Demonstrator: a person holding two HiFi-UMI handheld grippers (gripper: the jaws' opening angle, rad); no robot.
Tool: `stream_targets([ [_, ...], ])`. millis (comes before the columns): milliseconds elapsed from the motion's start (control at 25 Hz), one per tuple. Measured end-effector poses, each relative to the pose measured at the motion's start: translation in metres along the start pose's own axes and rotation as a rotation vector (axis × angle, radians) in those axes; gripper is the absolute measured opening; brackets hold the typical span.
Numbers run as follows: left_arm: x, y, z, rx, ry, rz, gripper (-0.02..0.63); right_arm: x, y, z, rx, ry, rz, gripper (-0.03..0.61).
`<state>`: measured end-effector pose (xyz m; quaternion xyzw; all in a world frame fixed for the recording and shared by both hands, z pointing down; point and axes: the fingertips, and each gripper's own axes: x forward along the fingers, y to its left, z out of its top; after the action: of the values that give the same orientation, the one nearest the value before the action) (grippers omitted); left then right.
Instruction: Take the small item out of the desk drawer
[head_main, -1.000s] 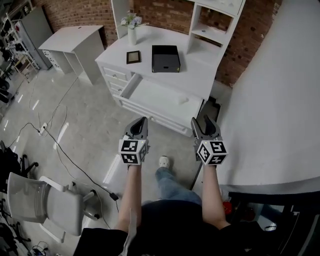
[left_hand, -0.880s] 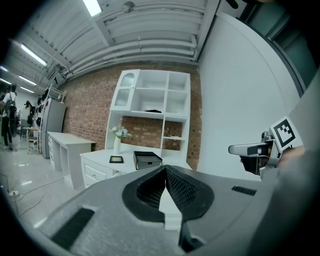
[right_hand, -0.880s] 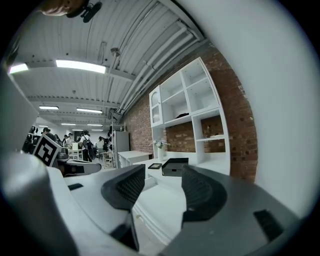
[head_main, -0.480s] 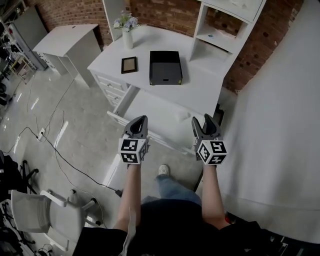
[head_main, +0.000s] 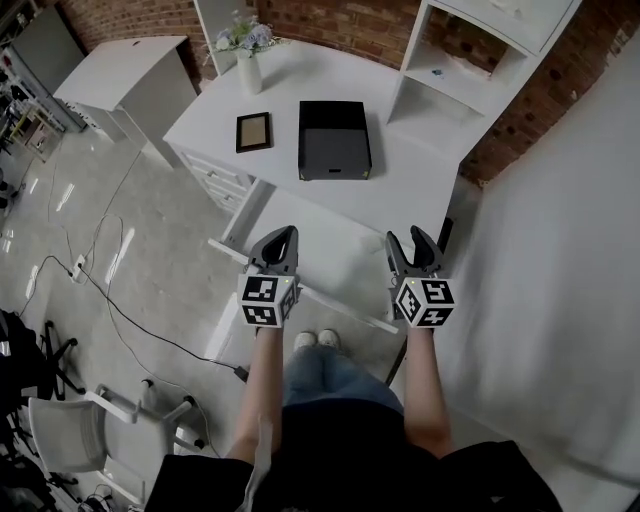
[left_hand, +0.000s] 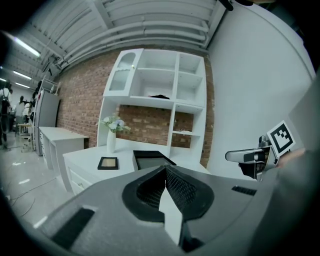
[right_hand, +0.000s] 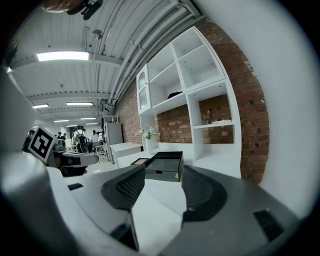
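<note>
The white pull-out drawer (head_main: 340, 268) under the white table (head_main: 420, 170) is partly covered in the head view by the left claw (head_main: 281, 233) and the right claw (head_main: 415, 238). Whether anything small lies inside it cannot be made out. The tall white shelf unit (head_main: 470, 60) is cut off by the top edge. In the left gripper view, a dark thing (left_hand: 160, 96) on a shelf is too small to identify. In the right gripper view, the distant people (right_hand: 80, 136) are blurred specks.
</note>
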<state>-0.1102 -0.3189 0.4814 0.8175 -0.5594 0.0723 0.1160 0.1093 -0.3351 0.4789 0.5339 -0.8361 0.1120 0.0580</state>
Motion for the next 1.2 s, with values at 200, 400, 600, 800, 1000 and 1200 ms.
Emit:
stream_targets([
  [200,0.013,0.011,-0.004,-0.009,0.022,-0.021,0.009,0.014,0.002,-0.01,-0.002,0.045,-0.021,0.209],
  [400,0.02,0.015,-0.013,-0.032,0.04,-0.033,0.009,0.021,0.001,-0.04,0.011,0.12,-0.044,0.209],
  [600,0.025,0.012,-0.031,-0.042,0.08,-0.046,0.009,0.026,0.0,-0.08,0.037,0.214,-0.051,0.209],
  [800,0.026,0.016,-0.054,-0.063,0.126,-0.039,0.009,0.034,-0.004,-0.119,0.084,0.305,-0.065,0.209],
  [1000,0.031,0.023,-0.074,-0.083,0.165,-0.028,0.009,0.054,-0.008,-0.157,0.118,0.397,-0.082,0.227],
  [1200,0.033,0.027,-0.094,-0.093,0.208,-0.025,0.009,0.07,-0.015,-0.195,0.124,0.489,-0.095,0.244],
])
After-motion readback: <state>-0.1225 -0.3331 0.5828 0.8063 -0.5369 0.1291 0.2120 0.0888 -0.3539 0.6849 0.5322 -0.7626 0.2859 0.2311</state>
